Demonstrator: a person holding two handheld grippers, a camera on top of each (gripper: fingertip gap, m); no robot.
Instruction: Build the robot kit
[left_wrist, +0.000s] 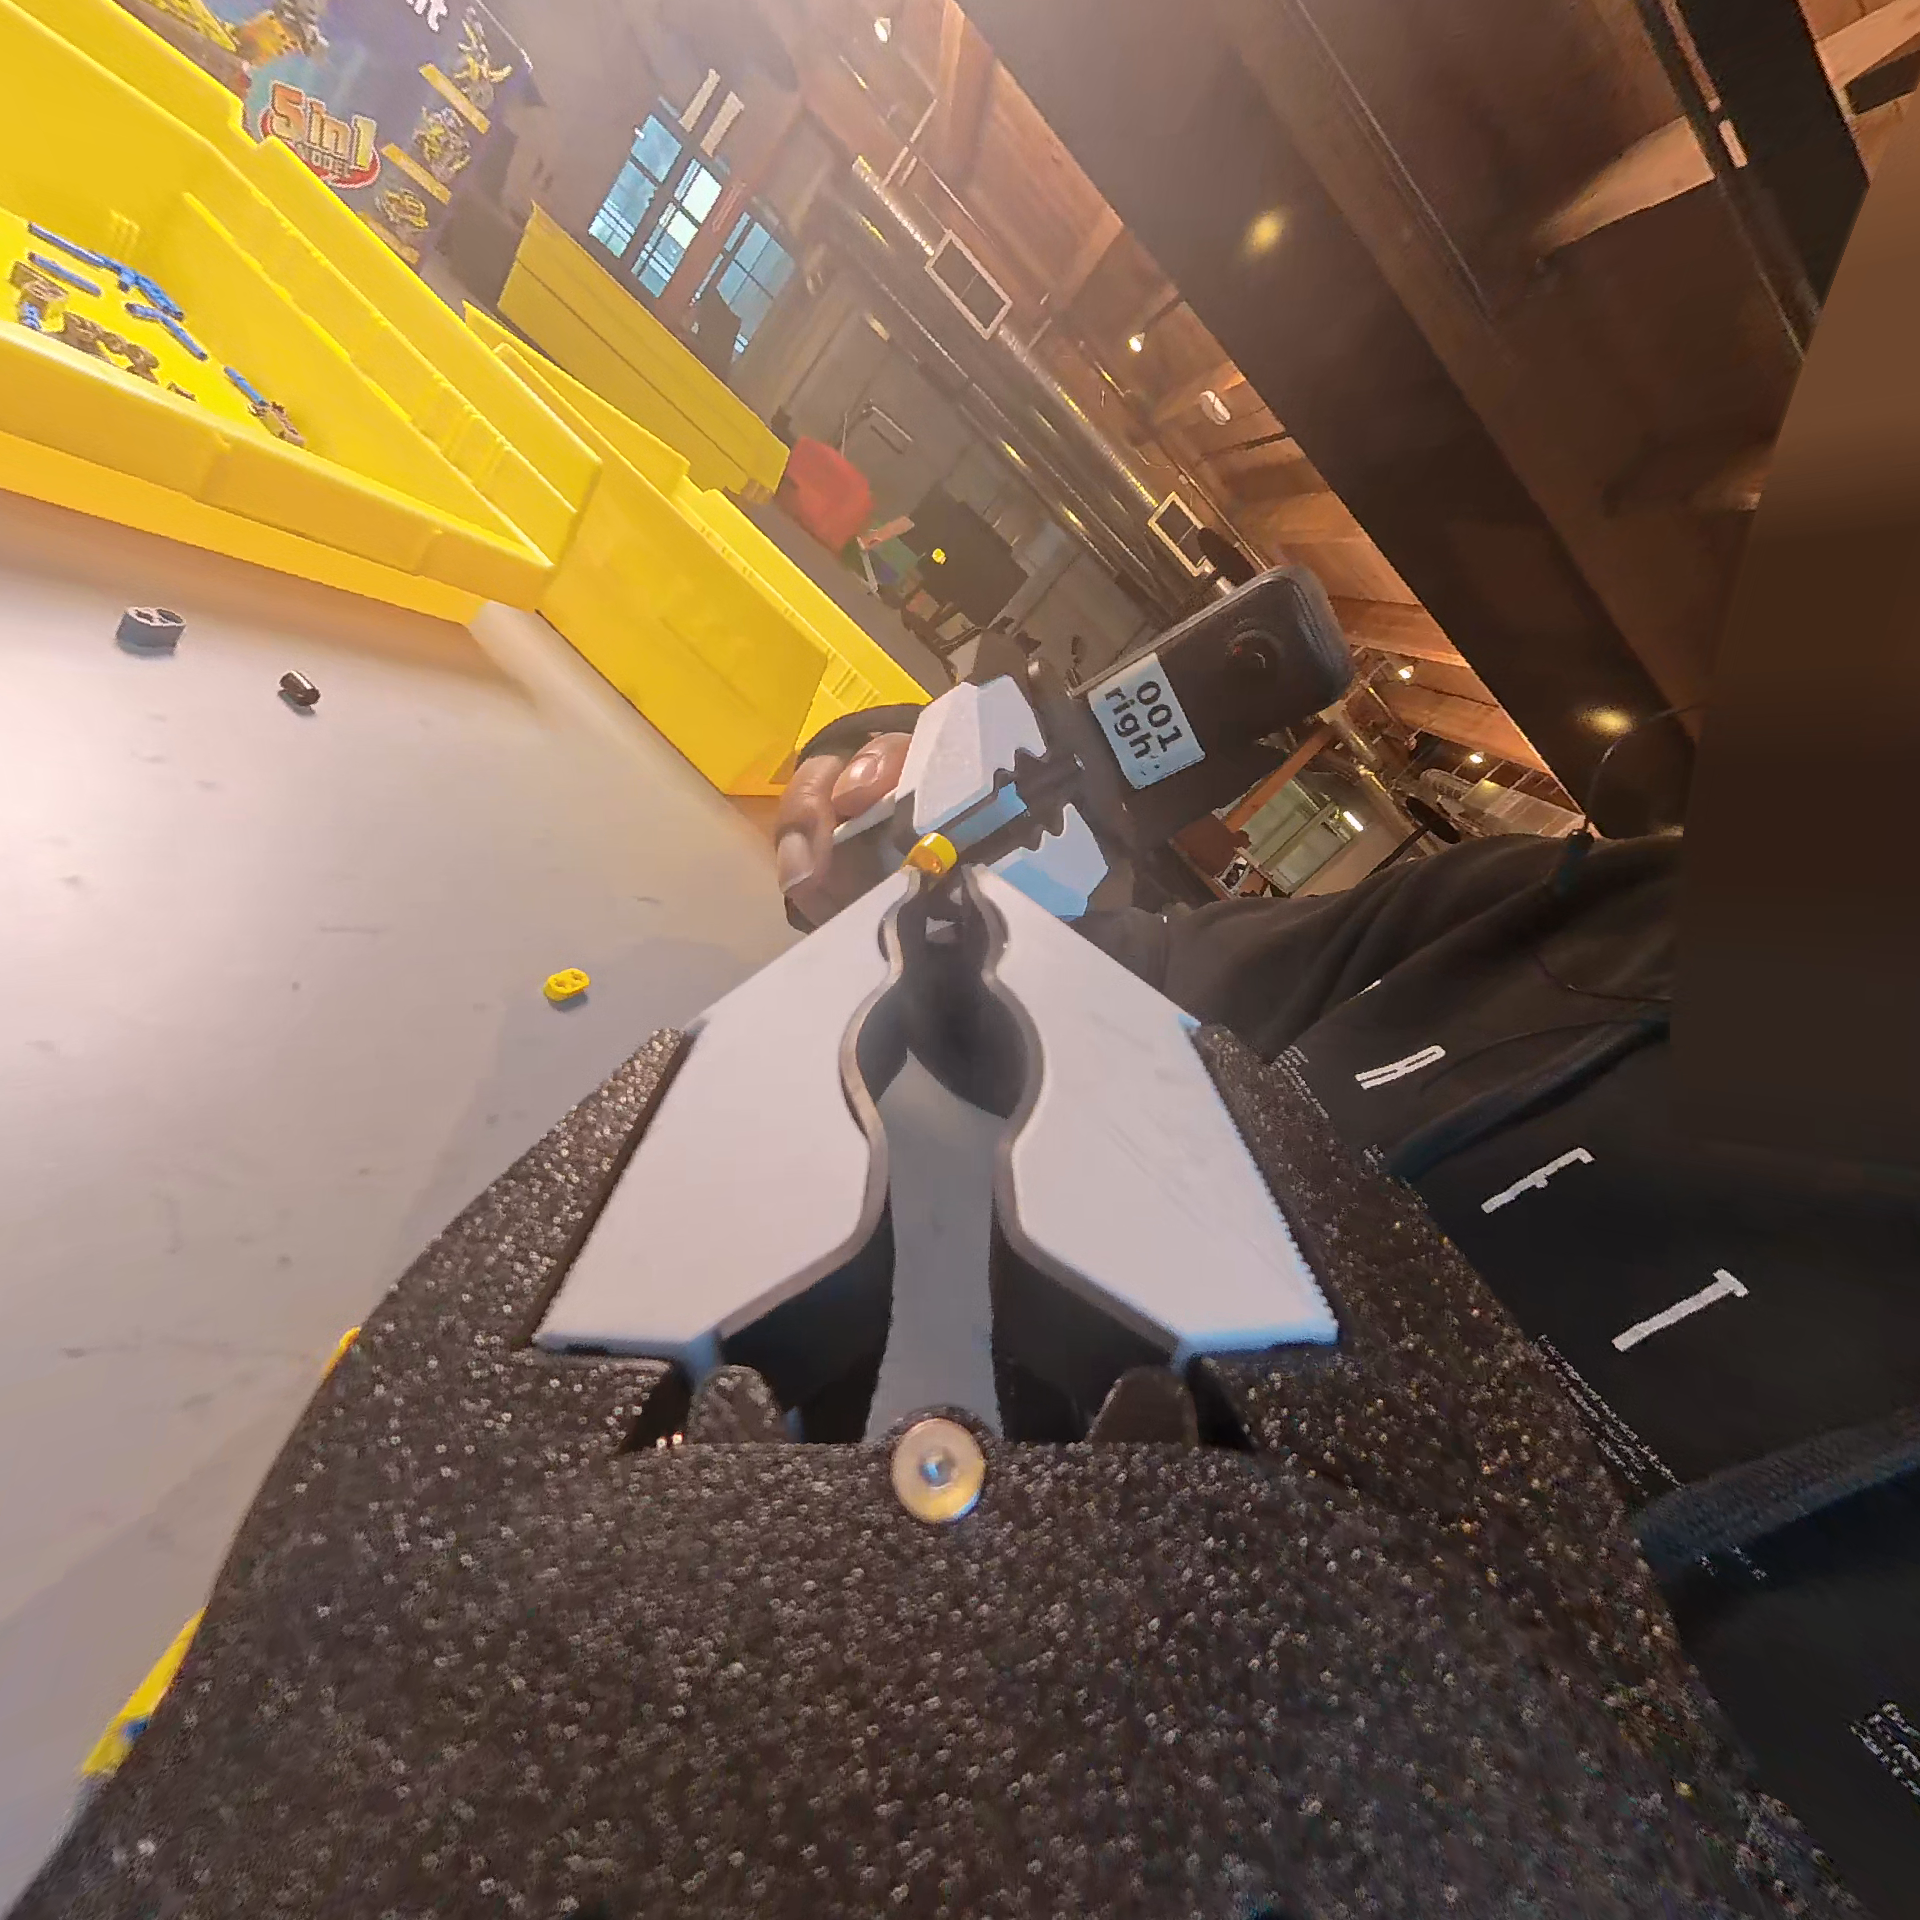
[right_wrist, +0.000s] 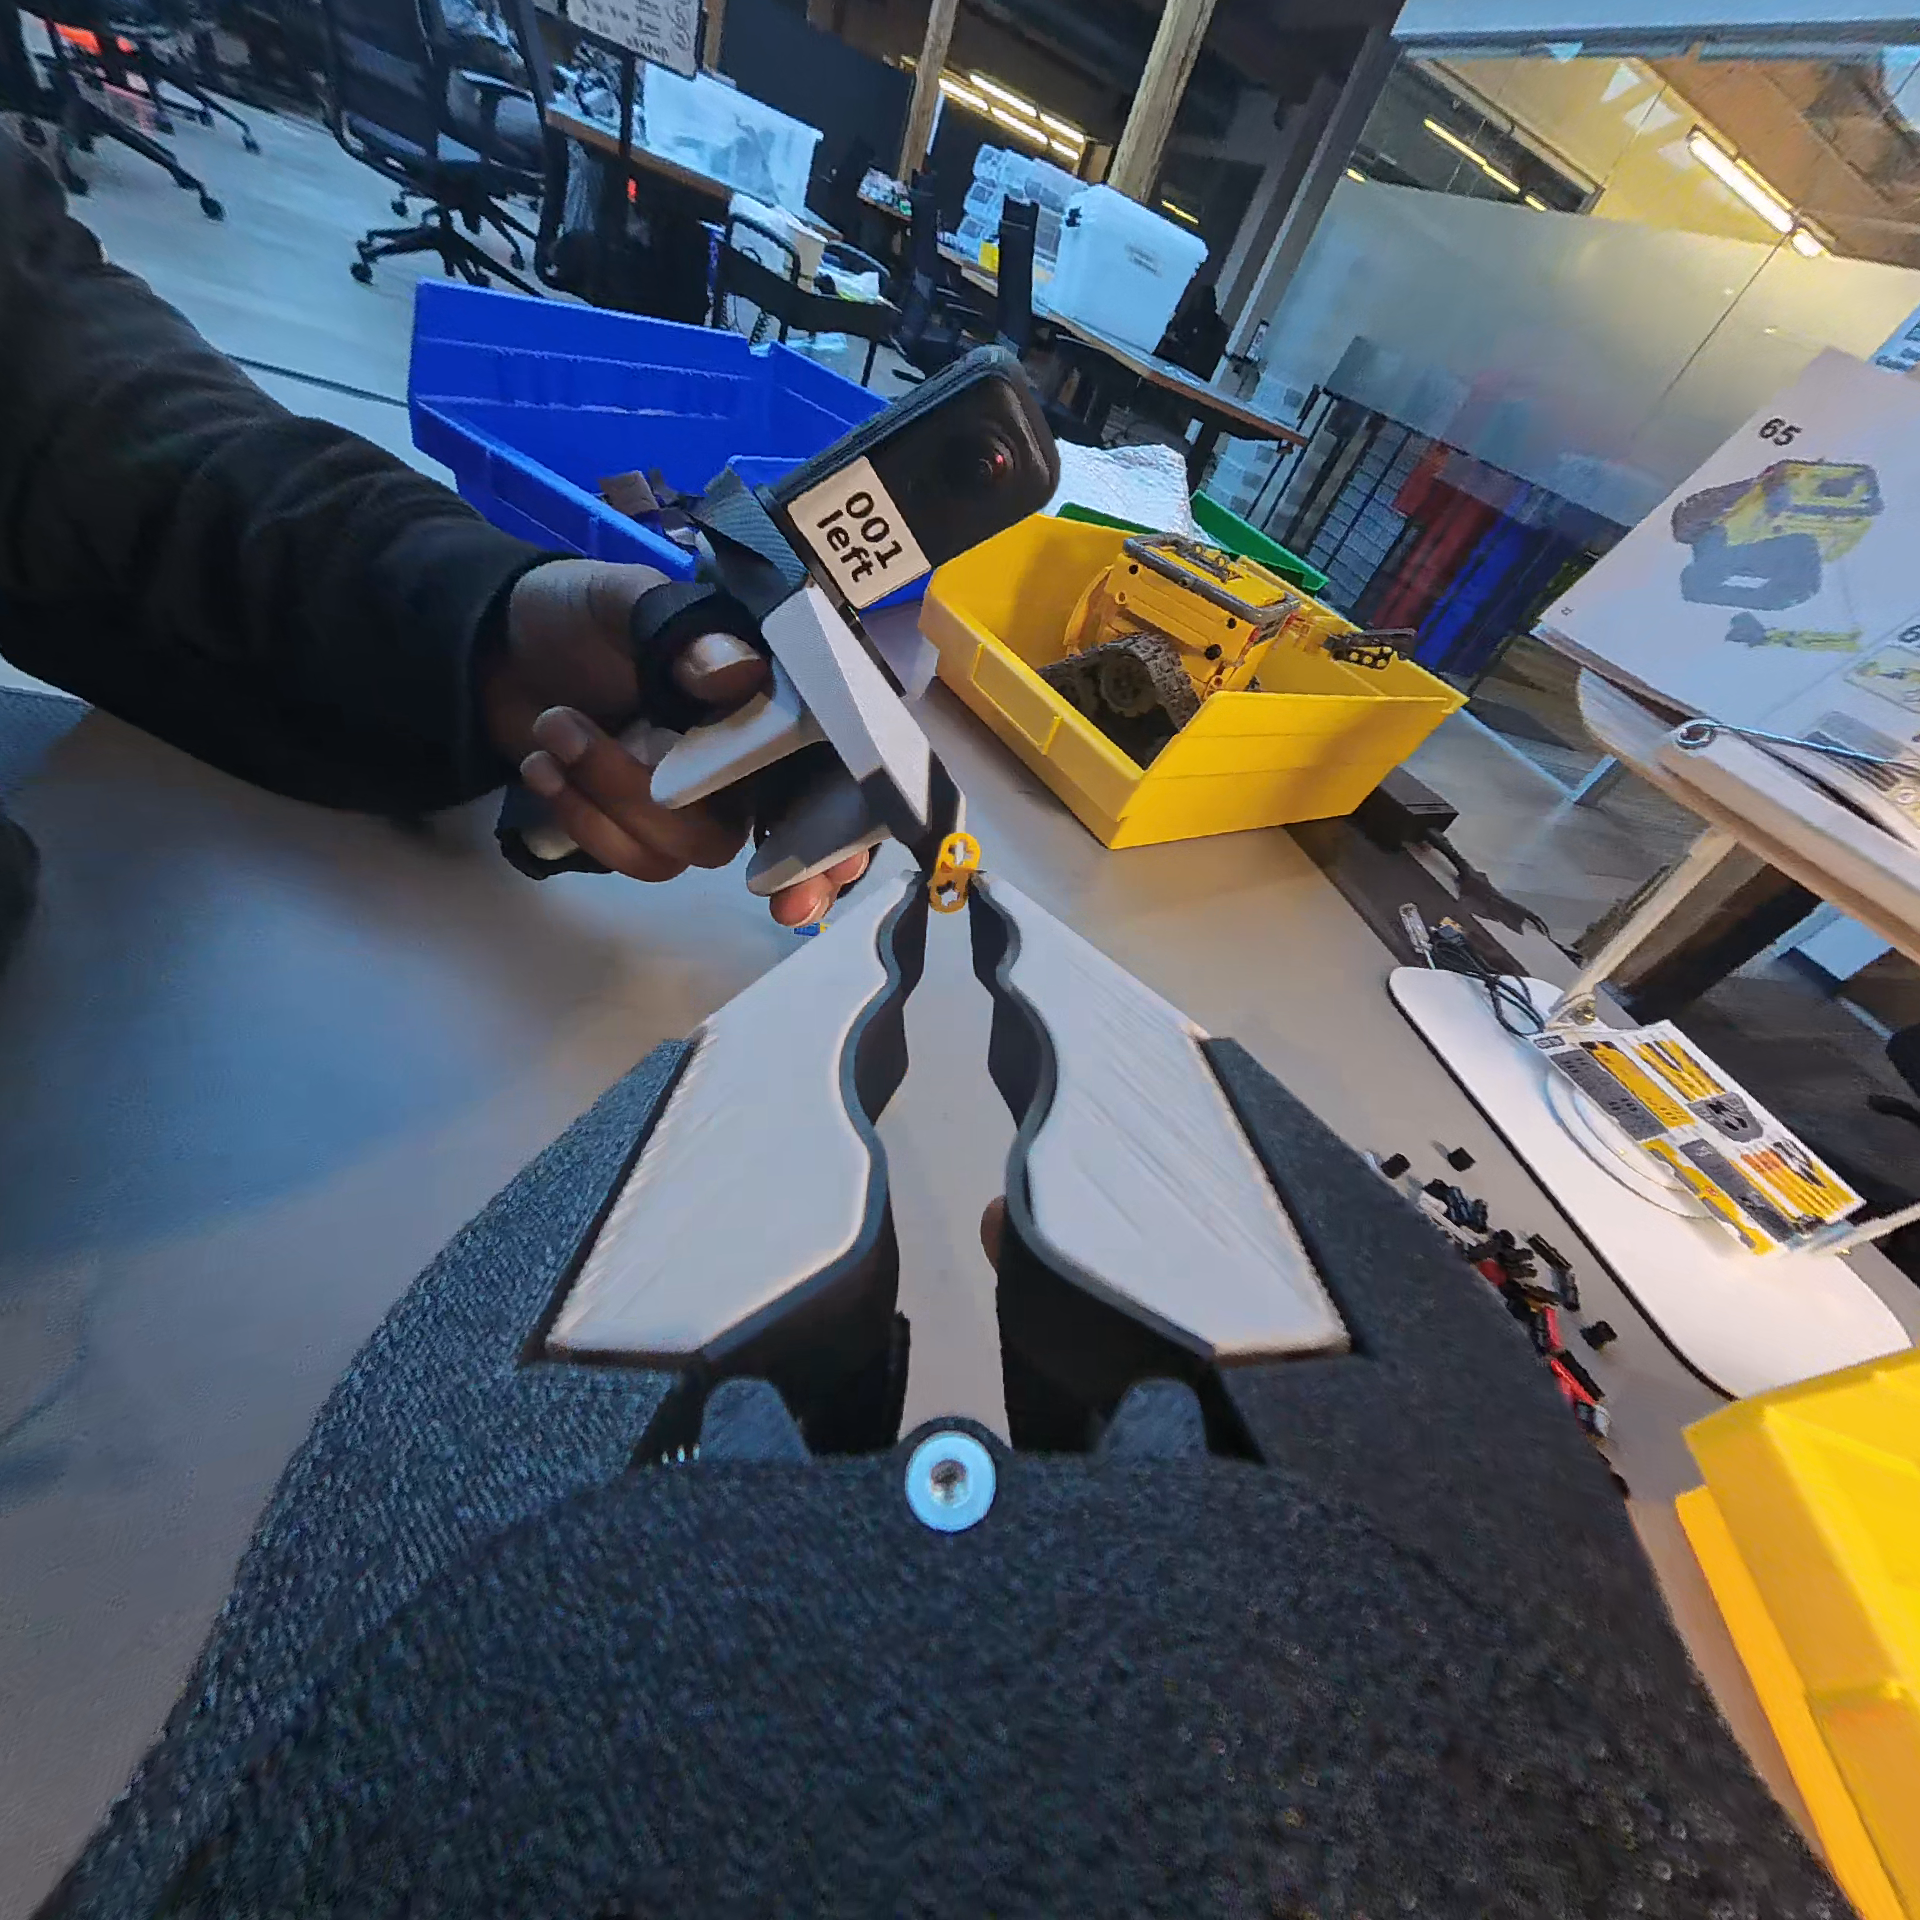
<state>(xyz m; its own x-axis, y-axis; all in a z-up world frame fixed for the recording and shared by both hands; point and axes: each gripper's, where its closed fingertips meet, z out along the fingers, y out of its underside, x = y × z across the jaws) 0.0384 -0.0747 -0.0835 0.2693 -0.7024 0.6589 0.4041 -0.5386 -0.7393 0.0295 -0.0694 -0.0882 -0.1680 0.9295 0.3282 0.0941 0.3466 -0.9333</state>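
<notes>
Warm ceiling lamps glow amber overhead in the left wrist view; cooler bluish light washes the grey table in the right. Fisheye bending curves both edges. Background softens; foreground foam looks grainy.

An open-plan office used as a workshop: rolling office chairs at rows of desks, glass partitions, exposed wooden ceiling beams, and parts bins with a building-set instruction booklet on the table.

A small yellow connector piece with a cross-shaped hole stands upright above the counter. The right tongs pinch its lower end; the left tongs meet its top.
</notes>
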